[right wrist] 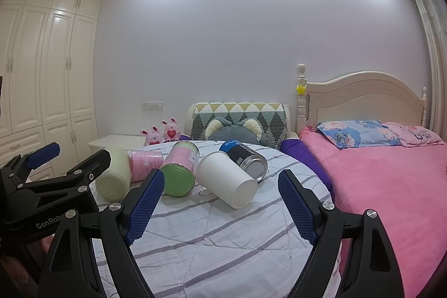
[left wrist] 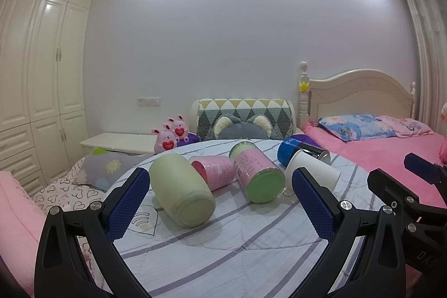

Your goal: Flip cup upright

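five containers lay on their sides on the striped sheet [right wrist: 223, 242], none upright yet.

from left to right: the pale green jar [left wrist: 181, 192] lay at about 11 o'clock of the left gripper [left wrist: 220, 200], whose fingers [left wrist: 128, 203] stood wide apart and held nothing; next came the pink cup [left wrist: 215, 172], touching the jar, then the pink can with green ends [left wrist: 257, 175], then the white paper cup [right wrist: 226, 178] at 12 o'clock of the right gripper [right wrist: 220, 205], with the blue and black can [right wrist: 245, 158] just behind it. the right gripper's fingers [right wrist: 145, 203] were also spread and empty. i judge the task was not started: no cup was grasped, so approach, grip and turning all remained.
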The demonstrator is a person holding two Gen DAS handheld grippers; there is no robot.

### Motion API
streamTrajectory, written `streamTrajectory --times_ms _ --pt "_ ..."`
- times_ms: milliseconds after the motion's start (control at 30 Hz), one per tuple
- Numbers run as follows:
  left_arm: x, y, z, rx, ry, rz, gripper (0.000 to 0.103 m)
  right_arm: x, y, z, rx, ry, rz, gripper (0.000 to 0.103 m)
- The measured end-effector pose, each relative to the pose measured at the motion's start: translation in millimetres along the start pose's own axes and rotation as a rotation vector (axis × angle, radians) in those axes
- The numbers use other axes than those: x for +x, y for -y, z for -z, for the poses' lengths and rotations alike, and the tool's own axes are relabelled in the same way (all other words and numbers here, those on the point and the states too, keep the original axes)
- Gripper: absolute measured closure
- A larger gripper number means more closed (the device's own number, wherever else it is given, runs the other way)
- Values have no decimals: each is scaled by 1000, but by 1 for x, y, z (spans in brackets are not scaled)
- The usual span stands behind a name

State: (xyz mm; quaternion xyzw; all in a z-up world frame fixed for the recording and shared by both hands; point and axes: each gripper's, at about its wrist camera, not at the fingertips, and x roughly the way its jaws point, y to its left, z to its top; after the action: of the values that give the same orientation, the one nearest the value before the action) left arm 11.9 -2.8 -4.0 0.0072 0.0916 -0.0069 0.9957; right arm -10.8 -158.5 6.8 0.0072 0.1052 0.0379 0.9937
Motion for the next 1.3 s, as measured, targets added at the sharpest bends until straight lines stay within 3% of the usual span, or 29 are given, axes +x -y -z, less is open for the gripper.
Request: streamTrajectory --times_ms 833,1300 --pt "0 1 3 8 -18 7 0 4 -4 4 -17 -20 -2 18" --pt "13 -6 1 -15 -79 19 0 14 -4 1 -23 -57 4 18"
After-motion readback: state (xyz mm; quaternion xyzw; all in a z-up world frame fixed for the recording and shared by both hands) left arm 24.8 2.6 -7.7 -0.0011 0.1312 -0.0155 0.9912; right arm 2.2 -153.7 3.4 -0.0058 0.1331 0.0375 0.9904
